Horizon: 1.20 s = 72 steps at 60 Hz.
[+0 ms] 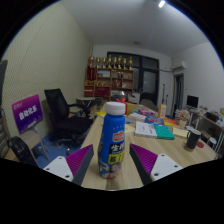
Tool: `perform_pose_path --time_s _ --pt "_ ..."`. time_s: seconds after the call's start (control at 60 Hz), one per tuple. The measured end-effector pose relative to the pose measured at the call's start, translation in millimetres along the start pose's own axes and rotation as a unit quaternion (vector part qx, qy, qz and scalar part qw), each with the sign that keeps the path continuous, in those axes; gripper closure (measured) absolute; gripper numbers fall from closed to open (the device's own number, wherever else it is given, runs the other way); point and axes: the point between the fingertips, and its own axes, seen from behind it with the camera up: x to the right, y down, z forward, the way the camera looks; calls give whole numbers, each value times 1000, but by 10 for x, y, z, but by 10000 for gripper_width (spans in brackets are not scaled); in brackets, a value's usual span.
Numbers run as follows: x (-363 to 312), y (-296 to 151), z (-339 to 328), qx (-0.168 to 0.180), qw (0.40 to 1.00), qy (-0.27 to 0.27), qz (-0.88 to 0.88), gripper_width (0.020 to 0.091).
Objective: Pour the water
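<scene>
A clear plastic bottle (114, 142) with a blue cap and a blue and white label stands upright on the wooden table (160, 150). It sits between the two fingers of my gripper (112, 165). The purple pads (80, 160) flank it with a small gap on each side, so the gripper is open and the bottle rests on the table by itself. The bottle's base lies level with the fingertips. No cup or other vessel shows near the bottle.
Books and papers (158, 128) lie on the table beyond and to the right, with a dark cup (193, 140) farther right. A black office chair (66, 112) stands to the left. A shelf with trophies (110, 70) lines the back wall.
</scene>
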Motion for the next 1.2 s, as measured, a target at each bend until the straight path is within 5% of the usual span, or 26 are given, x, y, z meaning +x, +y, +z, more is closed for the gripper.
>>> perform_pose_path --time_s 0.133,0.217,0.417,0.5,0.567,0.7,0.867,1.033,1.2 --pt "125 78 496 3 1000 10 6 268" --pt "31 164 680 -4 1000 -7 -1 496" --pt "-36 137 780 -1 1000 -16 -1 546" --pt "-2 160 811 -25 999 -45 20 627" --pt "-62 -119 755 -24 995 -69 68 632" --pt "524 -1233 624 30 969 -110 220 631" --pt "1804 -1926 581 41 826 -152 542 633" --pt "2944 -1448 852 18 603 -179 777 633" --pt "3407 -1155 957 15 462 -172 870 634"
